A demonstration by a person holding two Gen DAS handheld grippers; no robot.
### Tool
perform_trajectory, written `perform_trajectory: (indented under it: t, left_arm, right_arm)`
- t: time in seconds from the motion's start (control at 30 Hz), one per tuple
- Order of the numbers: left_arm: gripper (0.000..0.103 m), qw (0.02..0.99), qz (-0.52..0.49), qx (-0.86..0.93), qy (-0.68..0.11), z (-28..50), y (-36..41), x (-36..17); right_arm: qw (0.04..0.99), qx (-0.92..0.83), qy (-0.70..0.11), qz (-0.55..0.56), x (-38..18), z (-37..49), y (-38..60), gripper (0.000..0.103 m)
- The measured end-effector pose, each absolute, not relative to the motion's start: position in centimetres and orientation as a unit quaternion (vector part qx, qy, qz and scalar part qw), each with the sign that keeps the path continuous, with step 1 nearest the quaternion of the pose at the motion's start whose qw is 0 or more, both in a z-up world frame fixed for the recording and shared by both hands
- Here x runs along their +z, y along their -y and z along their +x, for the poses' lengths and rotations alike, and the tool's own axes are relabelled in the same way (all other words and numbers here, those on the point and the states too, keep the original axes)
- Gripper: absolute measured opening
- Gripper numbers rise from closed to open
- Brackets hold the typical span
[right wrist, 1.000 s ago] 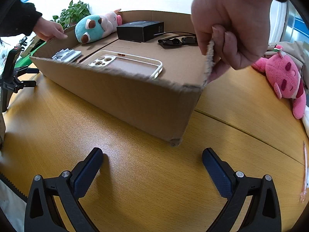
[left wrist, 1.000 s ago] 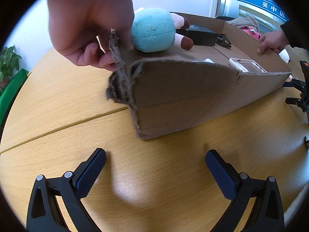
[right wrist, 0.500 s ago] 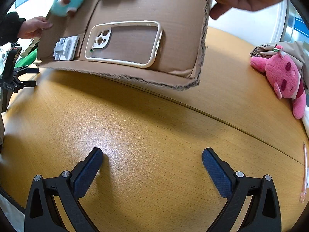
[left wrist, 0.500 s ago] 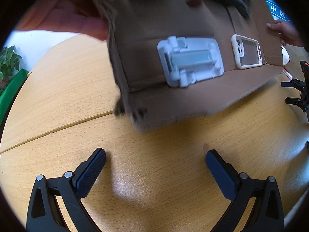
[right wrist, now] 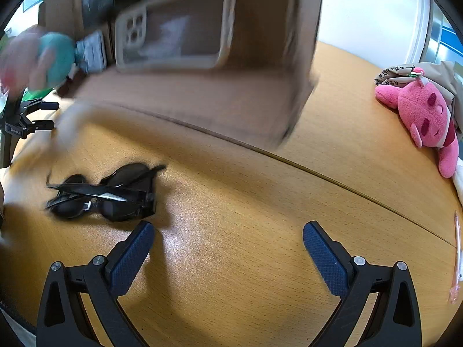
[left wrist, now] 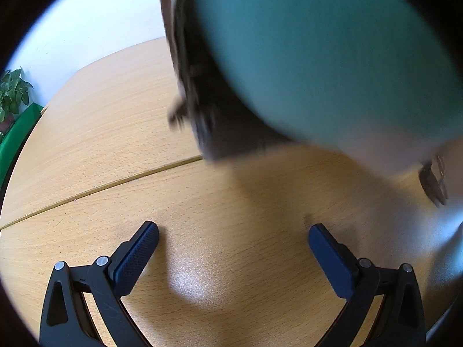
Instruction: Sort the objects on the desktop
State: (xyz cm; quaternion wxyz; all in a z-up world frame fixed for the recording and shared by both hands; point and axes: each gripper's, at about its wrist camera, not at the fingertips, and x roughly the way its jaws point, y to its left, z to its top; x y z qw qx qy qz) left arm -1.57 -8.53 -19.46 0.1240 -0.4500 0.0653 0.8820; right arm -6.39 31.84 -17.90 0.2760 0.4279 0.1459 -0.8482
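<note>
A cardboard box (right wrist: pixel 202 107) is tipped up steeply above the wooden table (right wrist: pixel 260 202), blurred with motion. A clear phone case (right wrist: pixel 173 26), a grey phone stand (right wrist: pixel 92 52) and a teal plush toy (right wrist: pixel 55 57) are sliding or falling out of it. Black sunglasses (right wrist: pixel 101 193) lie on the table just ahead of my right gripper's left finger. In the left wrist view the teal plush (left wrist: pixel 318 52) fills the upper right, very close and blurred, with the box edge (left wrist: pixel 196 92) behind it. My left gripper (left wrist: pixel 233 248) and right gripper (right wrist: pixel 228 245) are both open and empty, low over the table.
A pink plush toy (right wrist: pixel 425 118) lies at the table's right edge beside a beige cloth. A black tripod clamp (right wrist: pixel 23 118) stands at the left. A pink pen (right wrist: pixel 457 257) lies at the far right. A potted plant (left wrist: pixel 11 95) stands beyond the table.
The box has been tipped further up and its contents spill out. The sunglasses have dropped onto the table. The teal plush has fallen close to the left camera. Both grippers have stayed still.
</note>
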Motion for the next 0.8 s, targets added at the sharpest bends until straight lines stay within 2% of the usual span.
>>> perform_trajectory:
  t: [0.8]
  left_arm:
    - [0.103,0.121,-0.450,0.883,-0.064,-1.59,8.31,-18.94]
  right_arm:
    - [0.277,-0.848,-0.146,0.428,-17.70,-6.31,-32.10,0.103]
